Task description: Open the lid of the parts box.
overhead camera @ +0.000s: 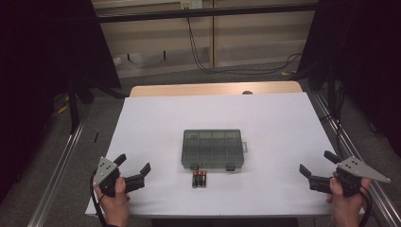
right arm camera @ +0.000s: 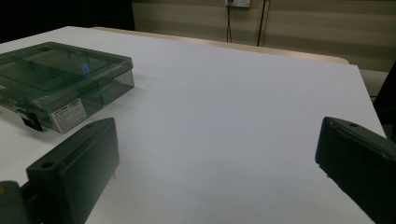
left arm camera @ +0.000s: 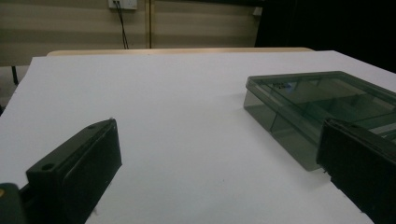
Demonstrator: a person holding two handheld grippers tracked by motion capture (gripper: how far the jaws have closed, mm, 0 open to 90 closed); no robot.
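High view: small pack of dark cylindrical batteries lies on the white table sheet, just in front of the shut, smoky translucent plastic compartment box, mid-table. Right gripper view adds a white label on the box's side wall; left gripper view, the inner dividers. Left gripper near the front left corner, right gripper front right: both jaws spread wide, empty, touching nothing, well apart from box and batteries.

No legible text on box label
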